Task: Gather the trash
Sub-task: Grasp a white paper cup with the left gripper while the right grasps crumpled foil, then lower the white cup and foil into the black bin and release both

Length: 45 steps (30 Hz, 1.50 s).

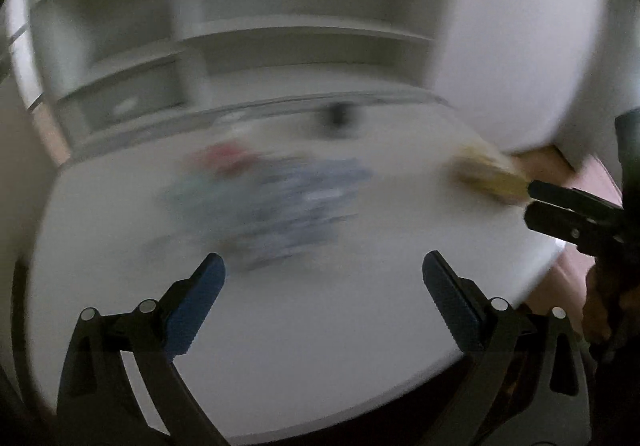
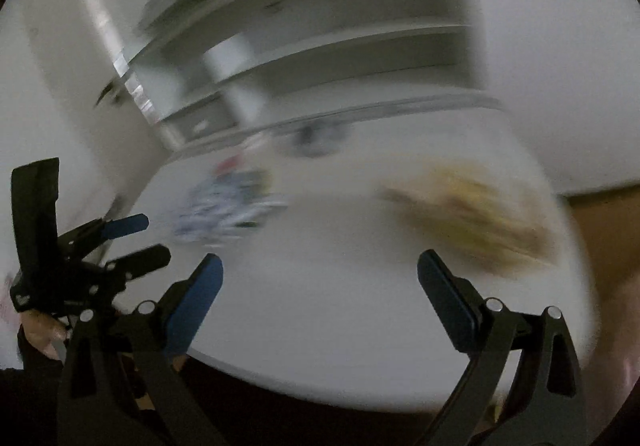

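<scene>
Both the left gripper (image 1: 324,294) and right gripper (image 2: 320,294) are seen spread and empty, while the blue-and-red litter (image 1: 272,201) and the yellowish item (image 2: 472,221) on the white table (image 1: 320,346) are blurred beyond recognition.

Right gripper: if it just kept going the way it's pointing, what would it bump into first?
Probably bare white table. The right gripper is open and empty, angled down at the tabletop; the yellowish blur lies to its right, the blue-white pile to its left. Blur makes depth uncertain.
</scene>
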### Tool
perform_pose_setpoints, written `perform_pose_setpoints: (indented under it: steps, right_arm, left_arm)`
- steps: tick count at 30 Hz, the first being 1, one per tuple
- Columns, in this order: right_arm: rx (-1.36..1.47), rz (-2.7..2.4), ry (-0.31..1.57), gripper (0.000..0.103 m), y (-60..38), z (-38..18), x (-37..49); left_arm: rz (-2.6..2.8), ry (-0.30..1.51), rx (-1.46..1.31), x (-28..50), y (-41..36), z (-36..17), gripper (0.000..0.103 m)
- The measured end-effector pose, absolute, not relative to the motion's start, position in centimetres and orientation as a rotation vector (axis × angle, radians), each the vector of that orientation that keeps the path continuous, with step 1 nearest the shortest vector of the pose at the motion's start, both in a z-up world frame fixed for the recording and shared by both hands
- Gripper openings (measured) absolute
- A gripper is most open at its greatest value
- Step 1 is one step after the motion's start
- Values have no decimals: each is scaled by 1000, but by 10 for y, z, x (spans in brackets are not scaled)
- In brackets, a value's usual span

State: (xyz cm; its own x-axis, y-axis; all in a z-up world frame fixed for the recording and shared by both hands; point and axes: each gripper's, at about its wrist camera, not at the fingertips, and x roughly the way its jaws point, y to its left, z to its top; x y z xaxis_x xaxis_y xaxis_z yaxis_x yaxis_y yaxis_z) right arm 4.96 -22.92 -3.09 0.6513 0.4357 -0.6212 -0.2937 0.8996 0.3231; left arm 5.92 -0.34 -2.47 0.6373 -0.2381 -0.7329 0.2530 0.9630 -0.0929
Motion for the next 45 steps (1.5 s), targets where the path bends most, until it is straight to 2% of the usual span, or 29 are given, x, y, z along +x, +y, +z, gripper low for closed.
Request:
perform_pose_setpoints:
  steps: [4, 10, 14, 18, 19, 20, 22, 24, 25, 28, 33, 39, 40, 45]
  right_arm:
    - [140, 483, 803, 94, -152, -34, 94]
    - [132, 405, 878, 94, -116, -51, 134]
    - [133, 365, 932, 94, -114, -65, 148]
    - [113, 358, 927, 74, -106, -65, 153]
    - [104, 354, 911, 60, -106, -61, 152]
    - [92, 349, 893, 38, -106, -56, 151]
    - [122, 380, 878, 18, -110, -48, 151]
    - [122, 412, 851, 16, -111, -39, 146]
    - [118, 421, 836, 15, -112, -34, 145]
    - [125, 458, 809, 15, -114, -23, 141]
    - [111, 510, 802, 15, -119, -9, 128]
    - [104, 522, 769, 15, -131, 1, 112]
    - [110, 526, 769, 15, -132, 1, 111]
    - [123, 504, 735, 15, -150, 10, 102]
  left_arm:
    - [-130, 829, -16, 50, 73, -32, 96]
    - [-117, 859, -63, 59, 118, -51, 96]
    - [-129, 881, -82, 67, 122, -69, 96]
    - [-153, 890, -85, 81, 125, -76, 96]
    - [-153, 894, -89, 86, 127, -77, 96]
    - [-153, 893, -91, 91, 129, -76, 96]
    - [-148, 884, -84, 99, 131, -75, 96]
    - [-147, 878, -68, 110, 130, -75, 95]
    - [-147, 879, -56, 115, 130, -75, 93]
    - [-157, 912, -42, 131, 129, -81, 73]
    - [-180, 948, -23, 146, 123, -90, 54]
    - [-228, 982, -5, 155, 114, -99, 19]
    - [-234, 981, -1, 155, 112, -98, 15]
    - [-208, 948, -3, 150, 113, -85, 15]
